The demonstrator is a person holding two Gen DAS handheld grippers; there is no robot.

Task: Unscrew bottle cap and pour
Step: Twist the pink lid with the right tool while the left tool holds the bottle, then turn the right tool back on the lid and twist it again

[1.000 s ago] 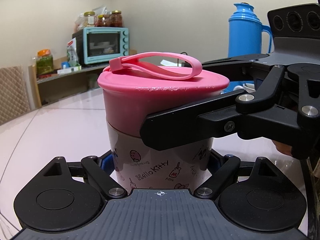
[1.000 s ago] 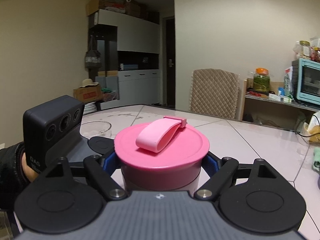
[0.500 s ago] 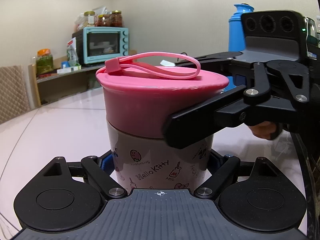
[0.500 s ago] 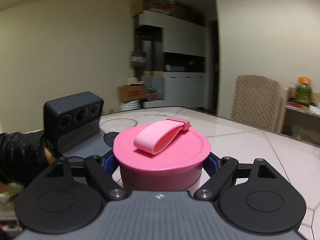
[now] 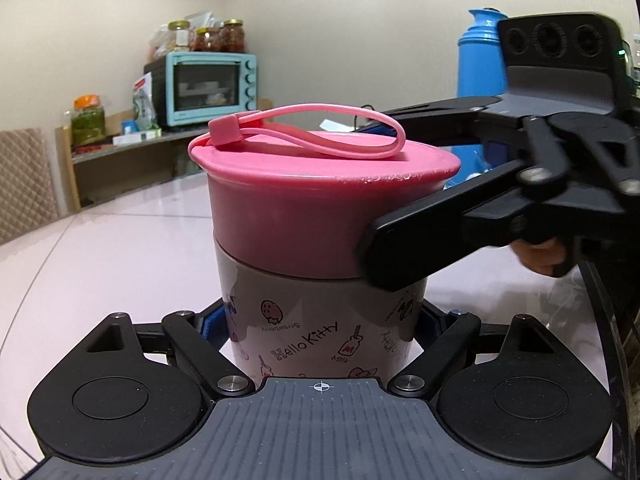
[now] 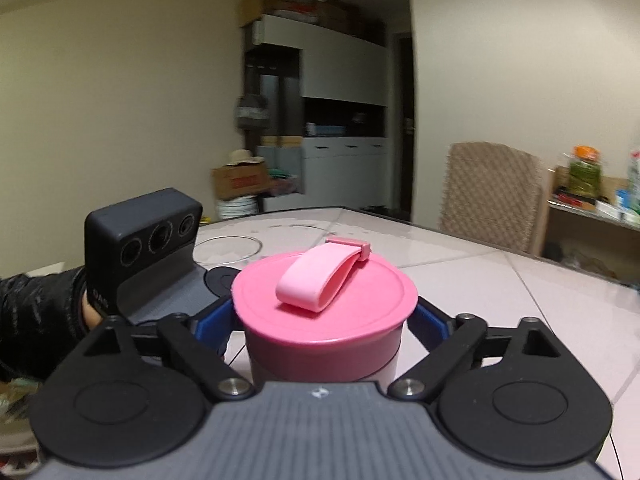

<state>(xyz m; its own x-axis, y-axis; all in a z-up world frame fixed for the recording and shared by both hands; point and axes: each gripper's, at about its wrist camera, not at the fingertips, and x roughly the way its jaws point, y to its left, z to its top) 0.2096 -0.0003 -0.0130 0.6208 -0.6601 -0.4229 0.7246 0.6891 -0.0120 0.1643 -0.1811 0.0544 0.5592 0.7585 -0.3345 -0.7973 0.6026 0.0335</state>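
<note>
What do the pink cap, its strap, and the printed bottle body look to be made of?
Pink cap: smooth matte plastic, moulded rim. Strap: flexible silicone or soft plastic, bent in a loop. Bottle body: glossy, printed cartoons and lettering; plastic or coated metal, the views cannot settle which.

You have one bottle (image 5: 320, 320) in front of you, with one pink cap (image 5: 320, 208) and one strap loop (image 5: 312, 128) on top. You hold two grippers: the left gripper (image 5: 320, 332) and the right gripper (image 6: 324, 320). Behind them you can count one toaster oven (image 5: 208, 84), three jars on top of it (image 5: 204, 36), one blue flask (image 5: 482, 56), one chair (image 6: 492, 196) and one glass bowl (image 6: 228, 246).
</note>
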